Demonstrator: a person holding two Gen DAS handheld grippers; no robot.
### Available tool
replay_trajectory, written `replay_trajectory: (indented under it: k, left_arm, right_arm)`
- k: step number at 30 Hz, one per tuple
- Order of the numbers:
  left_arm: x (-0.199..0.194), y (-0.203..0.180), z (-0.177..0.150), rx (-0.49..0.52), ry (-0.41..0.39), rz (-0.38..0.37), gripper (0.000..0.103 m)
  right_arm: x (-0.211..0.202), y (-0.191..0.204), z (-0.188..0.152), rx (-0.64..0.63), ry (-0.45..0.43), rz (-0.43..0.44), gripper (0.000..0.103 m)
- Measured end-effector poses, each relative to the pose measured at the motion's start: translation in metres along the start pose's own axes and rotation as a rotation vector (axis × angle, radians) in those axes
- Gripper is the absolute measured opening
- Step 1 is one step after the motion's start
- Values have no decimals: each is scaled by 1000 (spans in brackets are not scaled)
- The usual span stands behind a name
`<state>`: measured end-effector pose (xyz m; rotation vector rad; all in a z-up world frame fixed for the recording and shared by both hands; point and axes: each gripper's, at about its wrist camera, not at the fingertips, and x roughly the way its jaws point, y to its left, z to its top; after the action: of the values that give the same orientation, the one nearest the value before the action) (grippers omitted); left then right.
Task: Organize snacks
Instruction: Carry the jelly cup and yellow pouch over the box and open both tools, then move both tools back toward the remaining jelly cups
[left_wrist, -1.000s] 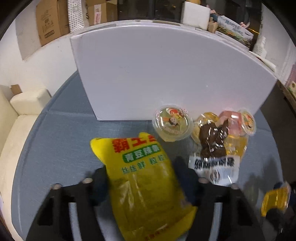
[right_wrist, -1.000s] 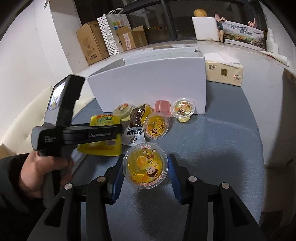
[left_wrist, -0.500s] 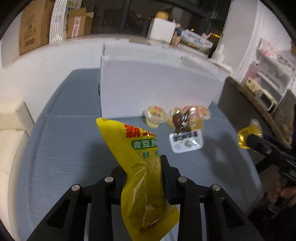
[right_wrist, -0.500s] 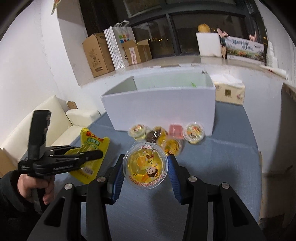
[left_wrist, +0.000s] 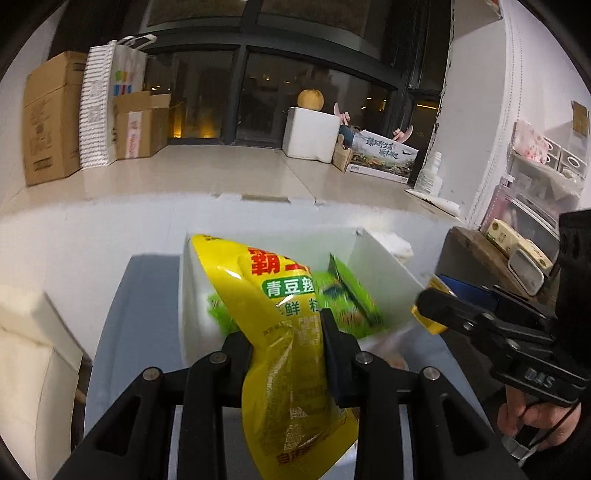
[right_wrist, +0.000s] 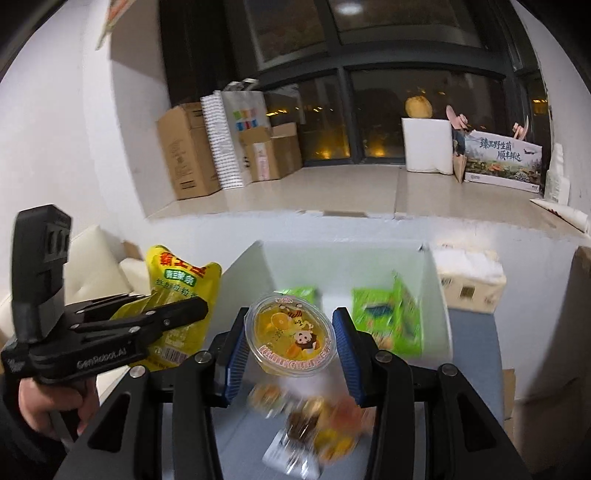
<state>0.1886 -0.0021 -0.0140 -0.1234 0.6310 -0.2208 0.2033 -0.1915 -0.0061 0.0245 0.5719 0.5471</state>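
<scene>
Both tools are up over the white box (right_wrist: 436, 295) right now, each with a snack in its grip! The left gripper (left_wrist: 288, 343) is clamped on the yellow snack bag (left_wrist: 280, 332), its fingers pinching the pouch at the middle so the top fans up toward twelve o'clock over the box's left wall and the bottom droops toward six. Over in the right wrist view, the right gripper (right_wrist: 291, 345) has its blue pads pressed on either side of the jelly cup (right_wrist: 290, 338), orange fruit and a cartoon lid facing the camera, held above the near edge of the box. Inside the box, green packets (right_wrist: 388, 317) sit at about one o'clock from the cup. Down at six o'clock, on the blue-grey table (right_wrist: 243, 435), a blurred cluster of loose snacks (right_wrist: 310, 428) lies just in front of the box. Tissue pack (right_wrist: 469, 280) at two o'clock, beside the box's right wall
</scene>
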Motion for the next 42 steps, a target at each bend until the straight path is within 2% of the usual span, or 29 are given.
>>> replay_trajectory:
  k: [5,7,8,9,10,11,13,19,24,28,32,35,38,42]
  left_arm:
    - [48,8,22,-19,57,25,34]
    - [58,11,21,-16,63,47,39]
    - [62,11,21,-2,72,70,45]
    - [63,11,19,3,72,80,53]
    - [65,13,19,0,72,87,76]
    - [65,16,20,-9,81,78,94]
    - [59,17,20,-20,61,54,103]
    - [46,9,19,0,76,50,103]
    - [25,1,6,25,65,52,103]
    - [-4,-3,-25,30,74,38,103]
    - [-36,2,-64,-47,64,-25,103]
    - [-53,-1,-95,-52,61,-13,103]
    - [-60,-2,-117,-44,72,8,103]
    - [-57,1,-137,-75,115,-8,103]
  right_arm:
    - [41,-36,13,74,56,-69,48]
    - [49,-45,12,100,84,-80,48]
    - [52,-51,10,125,97,-82,50]
    - [52,-54,9,144,99,-81,64]
    - [49,-58,8,170,82,-78,78]
    - [45,-60,7,185,58,-76,96]
    - [32,-64,7,202,5,-85,97]
    - [4,-65,10,189,-27,-98,103]
    - [-22,-55,-5,137,-31,-132,103]
    - [-43,-50,-43,137,-16,-158,103]
    - [-53,-56,-95,217,50,-167,103]
    - [-46,-57,-125,235,104,-193,103]
    - [-32,-56,-138,218,146,-197,103]
    - [-15,-55,-135,170,163,-191,103]
